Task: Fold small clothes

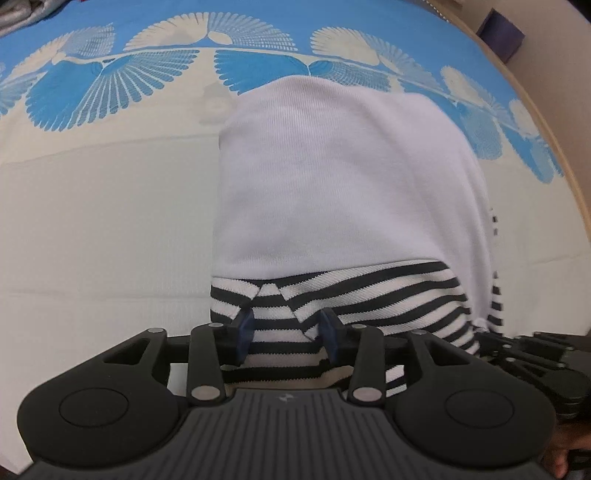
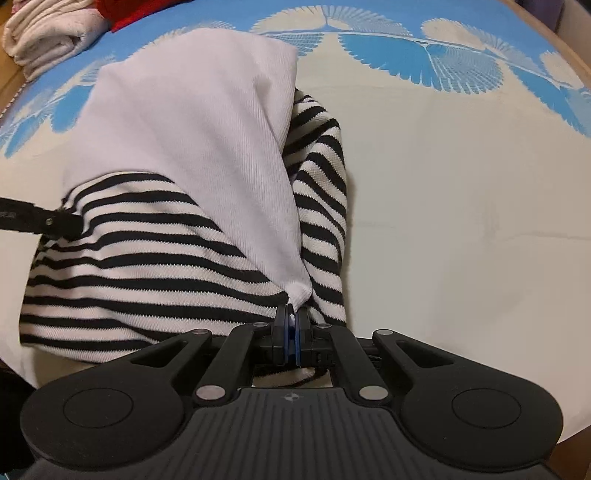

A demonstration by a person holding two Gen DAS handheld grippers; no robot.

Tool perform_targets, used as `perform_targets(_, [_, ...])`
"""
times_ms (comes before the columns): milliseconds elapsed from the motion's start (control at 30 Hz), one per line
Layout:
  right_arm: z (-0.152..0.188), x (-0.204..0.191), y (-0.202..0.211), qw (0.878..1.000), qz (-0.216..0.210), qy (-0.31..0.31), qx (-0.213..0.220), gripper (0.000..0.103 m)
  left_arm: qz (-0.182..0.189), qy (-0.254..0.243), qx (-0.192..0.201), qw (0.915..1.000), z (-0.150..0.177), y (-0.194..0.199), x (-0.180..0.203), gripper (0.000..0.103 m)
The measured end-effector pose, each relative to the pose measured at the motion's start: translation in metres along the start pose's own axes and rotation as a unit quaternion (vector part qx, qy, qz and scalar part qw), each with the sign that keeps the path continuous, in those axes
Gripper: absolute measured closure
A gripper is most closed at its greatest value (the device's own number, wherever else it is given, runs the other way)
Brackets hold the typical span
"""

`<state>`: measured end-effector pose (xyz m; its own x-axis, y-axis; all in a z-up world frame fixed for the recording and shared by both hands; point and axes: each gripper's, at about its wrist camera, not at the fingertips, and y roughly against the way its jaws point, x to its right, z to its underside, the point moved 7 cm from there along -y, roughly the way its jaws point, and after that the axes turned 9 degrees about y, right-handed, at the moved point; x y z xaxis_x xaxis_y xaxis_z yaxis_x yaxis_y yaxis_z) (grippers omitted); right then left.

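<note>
Right now my right gripper is pinched tight on a corner of the striped garment, the white fabric bunching into a point just ahead of its fingertips, so I have a firm hold on one end of the near edge. My left gripper stands wide, its two blue pads straddling a strip of the same striped edge with fabric lying between them but, as far as I can judge, not clamped. The garment lies directly ahead of both tools on the patterned sheet, its plain white side turned up and over the stripes, which suggests a fold is already laid and I am holding the near edge to carry it forward or square it. I think the right corner is gripped first so the cloth stays taut while the left settles on its own hold. Off to the far left of my right tool sit a rolled pale towel and something red, cut off by the frame. I cannot tell what kind of garment this is, nor how many layers lie under the white panel; its far hem is hidden, and the cloth beneath my gripper bodies is out of sight.
</note>
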<state>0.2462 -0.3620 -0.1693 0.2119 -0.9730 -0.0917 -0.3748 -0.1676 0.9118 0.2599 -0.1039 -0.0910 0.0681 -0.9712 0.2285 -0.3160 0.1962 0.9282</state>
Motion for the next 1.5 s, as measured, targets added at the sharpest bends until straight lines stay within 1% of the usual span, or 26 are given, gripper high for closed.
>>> perform_targets(67, [-0.002, 0.0, 0.0, 1.0, 0.004, 0.004, 0.002, 0.101, 0.013, 0.012, 0.01, 0.9998, -0.003, 0.011, -0.001, 0.055])
perform_targets(133, [-0.004, 0.002, 0.007, 1.0, 0.002, -0.001, 0.009, 0.099, 0.016, 0.029, 0.039, 0.9987, -0.011, 0.025, -0.007, 0.052])
perform_targets(167, [-0.007, 0.004, 0.011, 1.0, 0.003, -0.006, 0.017, 0.094, 0.015, 0.039, 0.052, 0.9978, -0.015, 0.03, -0.01, 0.049])
perform_targets(200, [-0.009, 0.007, 0.019, 0.999, 0.006, -0.015, 0.032, 0.081, 0.015, 0.05, 0.067, 0.9964, -0.019, 0.035, -0.014, 0.048])
perform_targets(233, [-0.013, 0.01, 0.03, 0.998, 0.01, -0.028, 0.057, 0.073, 0.015, 0.06, 0.077, 0.9951, -0.023, 0.039, -0.017, 0.048])
perform_targets(267, [-0.017, 0.012, 0.044, 0.995, 0.007, -0.041, 0.091, 0.058, 0.016, 0.068, 0.085, 0.9939, -0.026, 0.041, -0.019, 0.047])
perform_targets(300, [-0.022, 0.014, 0.057, 0.991, 0.0, -0.053, 0.127, 0.051, 0.016, 0.076, 0.091, 0.9928, -0.029, 0.043, -0.021, 0.045])
perform_targets(333, [-0.028, 0.017, 0.07, 0.984, -0.004, -0.068, 0.165, 0.05, 0.019, 0.08, 0.097, 0.9918, -0.032, 0.044, -0.022, 0.04])
perform_targets(367, [-0.033, 0.02, 0.077, 0.979, -0.003, -0.08, 0.189, 0.048, 0.024, 0.081, 0.103, 0.9911, -0.034, 0.045, -0.022, 0.038])
perform_targets(400, [-0.038, 0.024, 0.08, 0.974, 0.0, -0.091, 0.207, 0.042, 0.027, 0.083, 0.104, 0.9907, -0.036, 0.044, -0.022, 0.034])
perform_targets(433, [-0.044, 0.026, 0.08, 0.97, 0.004, -0.104, 0.218, 0.04, 0.034, 0.089, 0.105, 0.99, -0.037, 0.044, -0.023, 0.032])
perform_targets(467, [-0.05, 0.029, 0.077, 0.968, 0.006, -0.116, 0.223, 0.039, 0.048, 0.094, 0.109, 0.9884, -0.039, 0.044, -0.022, 0.03])
perform_targets(533, [-0.062, 0.029, 0.07, 0.964, 0.006, -0.134, 0.23, 0.038, 0.071, 0.096, 0.117, 0.9859, -0.041, 0.041, -0.021, 0.02])
perform_targets(600, [-0.074, 0.026, 0.059, 0.963, -0.002, -0.142, 0.229, 0.029, 0.076, 0.109, 0.114, 0.9846, -0.043, 0.034, -0.023, 0.019])
perform_targets(700, [-0.086, 0.024, 0.041, 0.965, 0.005, -0.147, 0.215, 0.029, 0.088, 0.109, 0.123, 0.9826, -0.042, 0.023, -0.026, 0.017])
perform_targets(833, [-0.101, 0.023, 0.019, 0.967, 0.006, -0.157, 0.198, 0.028, 0.091, 0.128, 0.107, 0.9817, -0.046, -0.002, -0.038, 0.017])
perform_targets(933, [-0.108, 0.024, -0.002, 0.971, 0.009, -0.158, 0.178, 0.028, 0.12, 0.161, 0.099, 0.9747, -0.055, -0.015, -0.043, 0.013])
perform_targets(1067, [-0.116, 0.022, -0.017, 0.975, 0.009, -0.143, 0.17, 0.031, 0.159, 0.193, 0.078, 0.965, -0.067, -0.033, -0.043, 0.011])
perform_targets(1133, [-0.119, 0.023, -0.022, 0.977, 0.021, -0.13, 0.169, 0.046, 0.169, 0.211, 0.065, 0.9606, -0.074, -0.045, -0.044, 0.008])
perform_targets(1167, [-0.12, 0.024, -0.023, 0.977, 0.027, -0.127, 0.17, 0.065, 0.174, 0.221, 0.059, 0.9577, -0.077, -0.051, -0.044, 0.006])
perform_targets(1200, [-0.121, 0.026, -0.025, 0.977, 0.03, -0.125, 0.17, 0.089, 0.182, 0.232, 0.056, 0.9539, -0.08, -0.056, -0.044, 0.003])
perform_targets(1233, [-0.122, 0.028, -0.026, 0.976, 0.032, -0.127, 0.171, 0.099, 0.187, 0.24, 0.053, 0.951, -0.081, -0.061, -0.043, 0.002])
perform_targets(1267, [-0.123, 0.03, -0.026, 0.976, 0.028, -0.132, 0.172, 0.103, 0.192, 0.245, 0.049, 0.949, -0.084, -0.066, -0.042, 0.001])
perform_targets(1333, [-0.124, 0.031, -0.028, 0.975, 0.023, -0.138, 0.172, 0.103, 0.198, 0.246, 0.046, 0.9479, -0.088, -0.075, -0.038, 0.0])
perform_targets(1467, [-0.122, 0.036, -0.036, 0.974, 0.026, -0.162, 0.158, 0.103, 0.207, 0.217, 0.056, 0.9524, -0.096, -0.08, -0.03, 0.001])
perform_targets(1500, [-0.121, 0.038, -0.038, 0.974, 0.031, -0.165, 0.153, 0.103, 0.206, 0.212, 0.06, 0.9536, -0.097, -0.079, -0.029, 0.005])
